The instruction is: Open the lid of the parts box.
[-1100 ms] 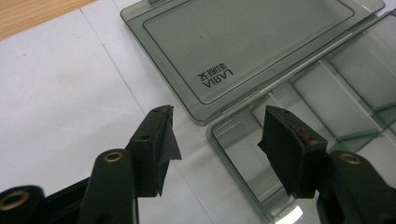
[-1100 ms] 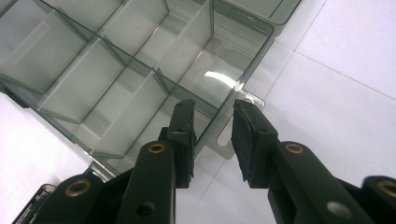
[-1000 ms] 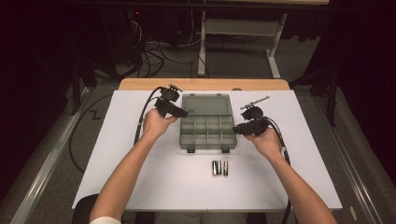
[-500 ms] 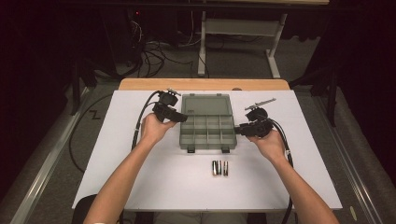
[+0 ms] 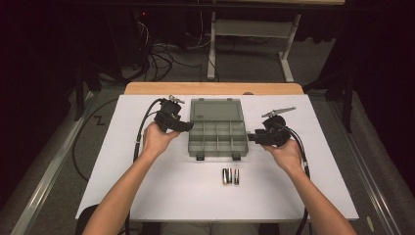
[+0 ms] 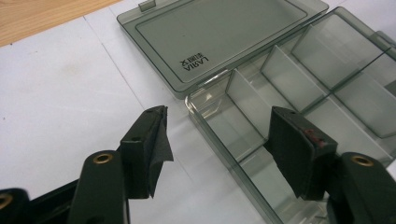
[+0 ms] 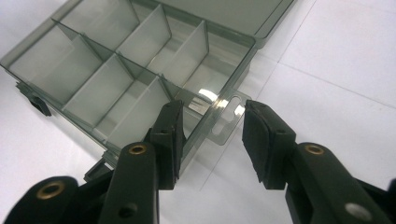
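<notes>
A smoky clear organizer box [image 5: 218, 138] lies open mid-table, its lid [image 5: 216, 108] folded flat behind the divided tray. My left gripper [image 5: 189, 126] is at the tray's left side. In the left gripper view its jaws [image 6: 219, 135] straddle the tray's side wall [image 6: 212, 135] with gaps on both sides, and they have just been opening. My right gripper [image 5: 250, 137] is at the tray's right side. In the right gripper view the gripper [image 7: 212, 126] stands around the slotted hang tab [image 7: 229, 116], also just opening, with neither pad pressing on it. The compartments [image 7: 98, 93] hold nothing.
Small silver batteries [image 5: 231, 176] lie side by side on the white sheet [image 5: 147, 191], just in front of the box. A wooden table edge [image 5: 215, 88] runs behind the lid. Cables trail off the table's left and right sides.
The left gripper has slid a little toward the near side along the box's left edge. Both grippers' jaws stand wider than before. The right hand has stayed put.
</notes>
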Motion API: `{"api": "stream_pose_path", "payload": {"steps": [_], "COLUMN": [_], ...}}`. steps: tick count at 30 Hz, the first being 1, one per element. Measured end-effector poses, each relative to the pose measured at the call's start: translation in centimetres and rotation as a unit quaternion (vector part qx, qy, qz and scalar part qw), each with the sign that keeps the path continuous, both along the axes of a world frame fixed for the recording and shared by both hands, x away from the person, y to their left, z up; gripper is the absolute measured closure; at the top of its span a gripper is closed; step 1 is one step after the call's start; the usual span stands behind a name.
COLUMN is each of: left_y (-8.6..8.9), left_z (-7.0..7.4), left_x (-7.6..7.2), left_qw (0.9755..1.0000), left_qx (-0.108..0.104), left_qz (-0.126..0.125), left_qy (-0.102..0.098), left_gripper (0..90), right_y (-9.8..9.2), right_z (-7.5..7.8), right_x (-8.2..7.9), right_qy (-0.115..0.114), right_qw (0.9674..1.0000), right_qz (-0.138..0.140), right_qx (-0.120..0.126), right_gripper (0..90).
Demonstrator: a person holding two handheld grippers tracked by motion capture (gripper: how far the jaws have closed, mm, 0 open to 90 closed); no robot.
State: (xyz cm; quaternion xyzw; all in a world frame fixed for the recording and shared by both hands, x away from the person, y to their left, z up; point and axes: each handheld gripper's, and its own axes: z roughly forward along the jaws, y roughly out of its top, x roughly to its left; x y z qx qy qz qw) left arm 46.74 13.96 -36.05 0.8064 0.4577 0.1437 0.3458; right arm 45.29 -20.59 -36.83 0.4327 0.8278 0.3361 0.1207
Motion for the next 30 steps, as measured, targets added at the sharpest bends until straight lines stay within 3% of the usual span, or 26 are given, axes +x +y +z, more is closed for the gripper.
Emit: {"api": "stream_pose_path", "payload": {"steps": [14, 25, 30], "left_y": [0.6, 2.0, 2.5], "left_z": [-0.4, -0.6, -0.9], "left_x": [-1.7, -3.4, -4.2], "left_qw": [0.9998, 0.9987, 0.9983], "left_qx": [-0.015, -0.037, -0.042], "left_qz": [-0.007, 0.002, 0.008], "left_qy": [-0.008, -0.036, -0.039], "left_gripper": [35.1, 34.8, 35.2], "right_y": [-1.0, -1.5, -2.1], "right_z": [0.2, 0.3, 0.3], "right_x": [-1.4, -2.6, -3.3], "right_qy": [-0.037, -0.071, -0.083], "right_qw": [0.9992, 0.9973, 0.9963], "right_qz": [0.008, 0.014, 0.016], "right_qx": [0.007, 0.012, 0.019], "right_gripper": [56.6, 51.4, 50.2]}}
